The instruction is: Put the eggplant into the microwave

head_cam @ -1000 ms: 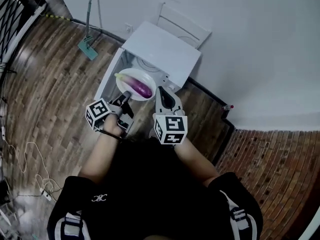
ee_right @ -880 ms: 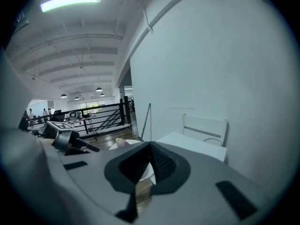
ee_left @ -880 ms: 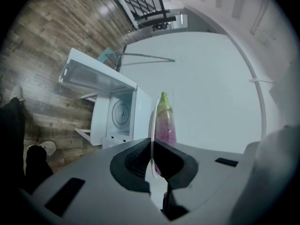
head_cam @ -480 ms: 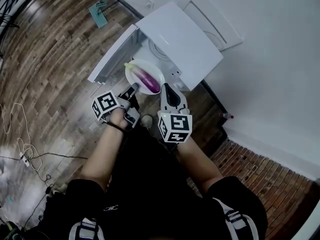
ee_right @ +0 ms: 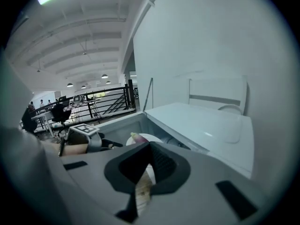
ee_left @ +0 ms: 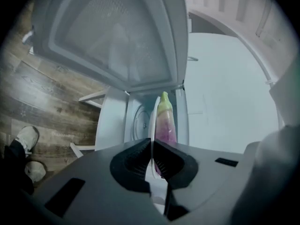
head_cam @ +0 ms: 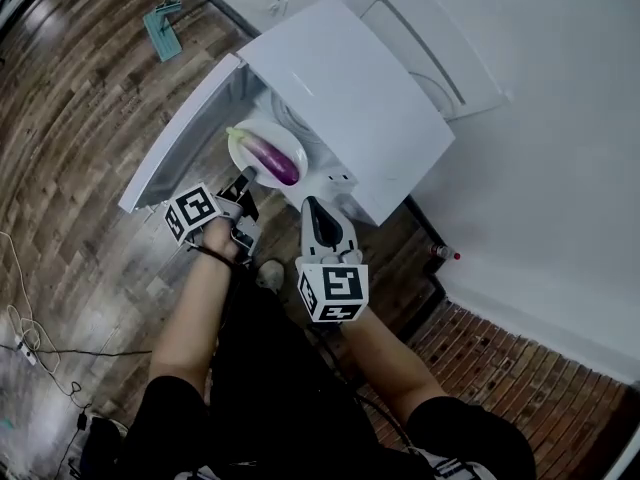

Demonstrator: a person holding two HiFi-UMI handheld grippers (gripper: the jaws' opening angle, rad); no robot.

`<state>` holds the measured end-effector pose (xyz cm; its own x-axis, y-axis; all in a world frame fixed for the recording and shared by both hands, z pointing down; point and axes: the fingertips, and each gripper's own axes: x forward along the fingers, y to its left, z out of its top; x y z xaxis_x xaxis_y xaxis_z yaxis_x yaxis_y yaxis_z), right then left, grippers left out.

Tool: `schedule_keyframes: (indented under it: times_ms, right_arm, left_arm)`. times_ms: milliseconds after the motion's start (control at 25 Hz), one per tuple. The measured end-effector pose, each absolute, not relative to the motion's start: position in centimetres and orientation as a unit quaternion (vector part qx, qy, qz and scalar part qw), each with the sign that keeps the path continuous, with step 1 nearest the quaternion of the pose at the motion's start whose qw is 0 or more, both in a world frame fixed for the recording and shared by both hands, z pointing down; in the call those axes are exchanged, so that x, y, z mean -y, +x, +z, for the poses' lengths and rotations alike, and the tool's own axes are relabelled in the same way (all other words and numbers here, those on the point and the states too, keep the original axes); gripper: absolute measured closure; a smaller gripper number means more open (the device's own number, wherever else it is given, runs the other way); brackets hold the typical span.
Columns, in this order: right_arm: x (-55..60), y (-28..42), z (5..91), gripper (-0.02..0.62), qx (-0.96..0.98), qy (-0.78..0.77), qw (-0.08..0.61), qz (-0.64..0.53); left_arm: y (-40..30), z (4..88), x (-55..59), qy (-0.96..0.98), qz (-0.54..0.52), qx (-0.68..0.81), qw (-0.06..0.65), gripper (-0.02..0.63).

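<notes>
Head view: a person in a black top stands over a white microwave (head_cam: 350,98) whose door (head_cam: 180,133) hangs wide open toward the left. The left claw (head_cam: 245,176) pinches the near rim of a white plate (head_cam: 283,140). The purple eggplant (head_cam: 270,158), with its pale green stem end pointing away from the person, lies across that plate at the mouth of the oven, beneath the front edge of its top. The right claw (head_cam: 312,203) hangs just beside the plate's right side, apart from it.

Left gripper view: the left claw (ee_left: 151,144) is clamped on the thin plate (ee_left: 152,118), seen edge-on, with the eggplant (ee_left: 165,121) lying on it beyond the jaws. Past them are the open door (ee_left: 117,32) and the round turntable (ee_left: 137,123) inside the cavity.

Right gripper view: the right claw (ee_right: 149,146) has its pads pressed together at the tips with nothing between them. The plate (ee_right: 149,138) and the eggplant (ee_right: 136,136) show just beyond, at the microwave (ee_right: 206,125) opening. Dark wooden floor (head_cam: 80,118) surrounds the scene.
</notes>
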<state>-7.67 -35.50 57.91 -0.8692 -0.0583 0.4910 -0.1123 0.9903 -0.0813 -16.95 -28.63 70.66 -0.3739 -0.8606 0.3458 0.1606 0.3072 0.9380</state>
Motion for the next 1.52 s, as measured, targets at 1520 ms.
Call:
schedule_keyframes:
  times_ms: [1520]
  right_arm:
    - [38.4, 0.8, 64.7, 0.591, 0.923, 0.145, 0.331, 0.133]
  left_arm:
    - [-26.3, 79.6, 44.7, 0.383, -0.212, 0.787, 0.436, 0.539]
